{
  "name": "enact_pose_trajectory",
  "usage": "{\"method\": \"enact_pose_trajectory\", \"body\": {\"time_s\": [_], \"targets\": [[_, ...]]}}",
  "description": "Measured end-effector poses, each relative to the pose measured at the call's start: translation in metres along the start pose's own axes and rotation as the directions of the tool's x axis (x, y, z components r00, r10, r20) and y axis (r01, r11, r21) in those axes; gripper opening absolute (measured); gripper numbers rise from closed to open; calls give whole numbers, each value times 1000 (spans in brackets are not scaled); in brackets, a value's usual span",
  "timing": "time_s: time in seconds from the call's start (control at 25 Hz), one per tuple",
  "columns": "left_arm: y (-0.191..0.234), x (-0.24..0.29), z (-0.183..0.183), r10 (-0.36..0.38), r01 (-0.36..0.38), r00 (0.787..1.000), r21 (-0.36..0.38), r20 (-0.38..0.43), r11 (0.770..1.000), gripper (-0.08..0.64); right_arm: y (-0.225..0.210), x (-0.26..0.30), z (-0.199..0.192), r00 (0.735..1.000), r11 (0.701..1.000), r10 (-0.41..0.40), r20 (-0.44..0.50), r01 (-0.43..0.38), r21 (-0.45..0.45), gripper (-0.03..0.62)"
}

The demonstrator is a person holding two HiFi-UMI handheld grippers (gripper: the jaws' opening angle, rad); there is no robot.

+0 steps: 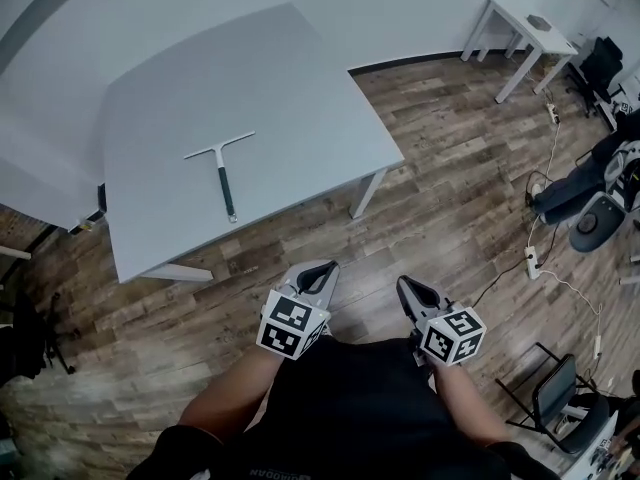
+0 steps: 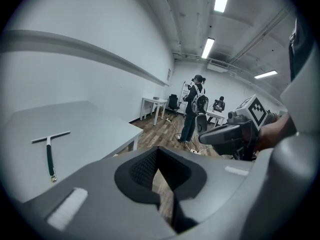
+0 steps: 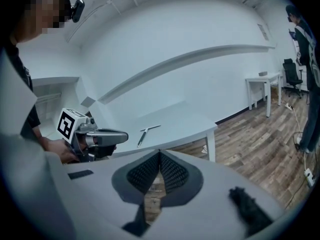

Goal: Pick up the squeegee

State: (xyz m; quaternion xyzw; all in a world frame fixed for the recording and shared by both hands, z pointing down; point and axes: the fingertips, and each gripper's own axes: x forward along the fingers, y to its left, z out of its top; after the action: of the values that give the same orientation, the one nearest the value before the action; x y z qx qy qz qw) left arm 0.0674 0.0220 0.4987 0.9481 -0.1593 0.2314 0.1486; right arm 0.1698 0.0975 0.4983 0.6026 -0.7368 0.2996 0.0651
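Head view: left hand-held gripper (image 1: pixel 321 269) and right hand-held gripper (image 1: pixel 408 287) are shut and empty. The squeegee (image 1: pixel 224 173) lies untouched on the tabletop (image 1: pixel 290 78). Next: reach over, then open.

Grey table (image 1: pixel 280 88), wood-plank floor (image 1: pixel 440 203), white desk (image 1: pixel 520 23) (far corner), black chair (image 1: pixel 600 63)

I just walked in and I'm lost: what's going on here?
A person stands on the wood floor, a little way back from a grey table, with a tool in each hand. The left tool and right tool are both shut and empty, pointing toward the table. The squeegee lies flat on the table, untouched. The pick-up has not begun.
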Motion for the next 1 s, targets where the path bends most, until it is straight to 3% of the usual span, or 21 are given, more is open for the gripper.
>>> {"method": "enact_pose_trajectory", "body": {"time_s": [0.4,1.0], "targets": [[67,-80,-34,186,-182,982,-103,28,978,6,80,65,7,982,979,167,-89,-176,-100,5],[100,-171,-81,420,-393,906,-272,47,879,6,170,113,5,908,893,358,-216,-401,-205,5]]}}
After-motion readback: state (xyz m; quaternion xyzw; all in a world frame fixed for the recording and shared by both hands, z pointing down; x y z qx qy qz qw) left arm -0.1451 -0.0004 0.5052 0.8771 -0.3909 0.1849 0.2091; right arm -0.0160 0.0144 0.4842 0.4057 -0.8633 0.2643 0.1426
